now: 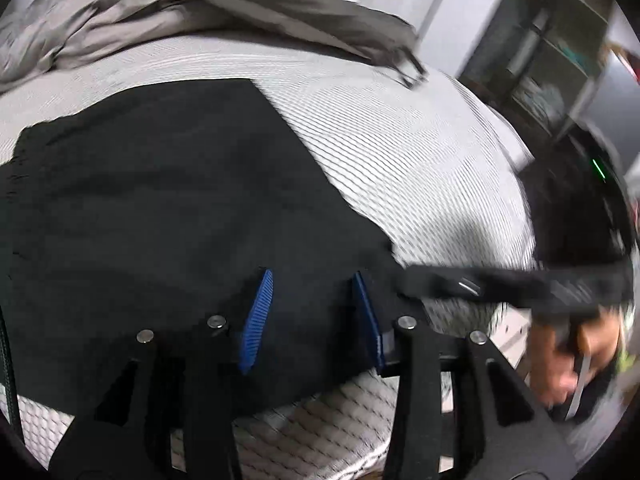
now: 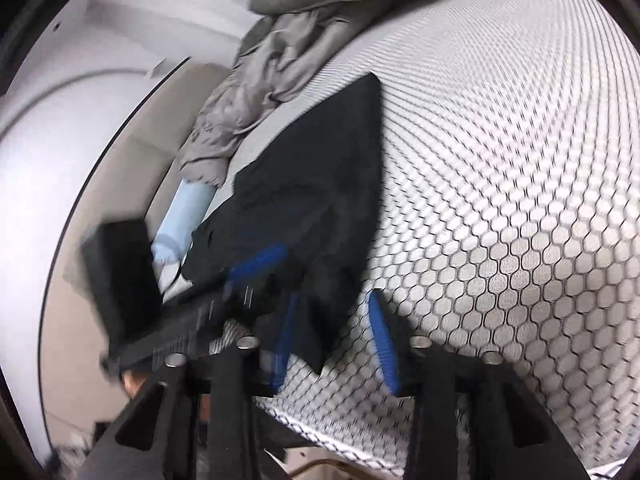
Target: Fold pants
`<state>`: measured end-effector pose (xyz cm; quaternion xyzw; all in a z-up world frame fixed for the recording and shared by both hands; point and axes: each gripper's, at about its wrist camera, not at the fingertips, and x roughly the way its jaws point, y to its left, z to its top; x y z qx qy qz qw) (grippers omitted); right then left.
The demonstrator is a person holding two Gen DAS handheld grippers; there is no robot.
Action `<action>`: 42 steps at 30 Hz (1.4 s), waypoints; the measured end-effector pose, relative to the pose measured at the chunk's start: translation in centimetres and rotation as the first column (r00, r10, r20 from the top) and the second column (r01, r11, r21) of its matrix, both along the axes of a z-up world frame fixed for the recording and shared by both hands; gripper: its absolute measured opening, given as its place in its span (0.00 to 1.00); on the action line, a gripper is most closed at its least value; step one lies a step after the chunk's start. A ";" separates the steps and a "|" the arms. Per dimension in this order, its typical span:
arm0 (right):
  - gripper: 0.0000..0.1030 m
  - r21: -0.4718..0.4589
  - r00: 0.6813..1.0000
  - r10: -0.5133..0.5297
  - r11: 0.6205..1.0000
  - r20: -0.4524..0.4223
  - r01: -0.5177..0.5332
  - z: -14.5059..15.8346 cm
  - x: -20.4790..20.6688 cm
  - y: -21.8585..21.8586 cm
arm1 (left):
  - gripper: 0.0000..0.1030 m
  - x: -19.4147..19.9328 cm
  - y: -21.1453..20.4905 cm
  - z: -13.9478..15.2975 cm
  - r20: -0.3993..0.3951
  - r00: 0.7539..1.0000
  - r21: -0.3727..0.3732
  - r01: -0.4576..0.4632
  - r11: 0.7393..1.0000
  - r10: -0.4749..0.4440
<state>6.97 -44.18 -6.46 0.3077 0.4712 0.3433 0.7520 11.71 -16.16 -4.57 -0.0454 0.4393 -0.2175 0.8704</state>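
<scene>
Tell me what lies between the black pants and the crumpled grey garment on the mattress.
In the left wrist view, only bare patterned mattress separates the black pants from the grey garment; nothing else sits on that strip there.

The left gripper (image 1: 314,316) sits low in the frame's centre, blue fingers (image 1: 256,320) parted. The right gripper (image 2: 334,340), bottom centre, also shows a gap between its fingers (image 2: 384,344).

Black pants (image 1: 168,208) lie on a white mattress (image 2: 520,208) patterned with dark honeycomb lines, beside crumpled grey bedding (image 2: 256,92) and blue-padded black grippers (image 1: 312,316).
</scene>
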 end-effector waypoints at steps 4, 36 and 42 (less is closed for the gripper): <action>0.03 -0.058 0.998 0.059 0.997 0.013 -0.058 -0.4 -0.3 0.6 | 0.39 -1.7 -1.3 -1.1 0.048 0.997 0.100 0.055 0.993 -0.060; 0.16 -0.044 0.997 -0.074 0.996 -0.009 0.073 -0.6 5.0 -1.5 | 0.57 -3.3 -5.0 -1.5 0.023 0.993 0.164 0.108 0.981 -0.113; 0.20 -0.054 0.999 0.039 0.998 0.007 -0.038 -0.8 3.0 0.8 | 0.58 -3.1 -5.2 -1.5 0.020 0.993 0.173 0.108 0.979 -0.113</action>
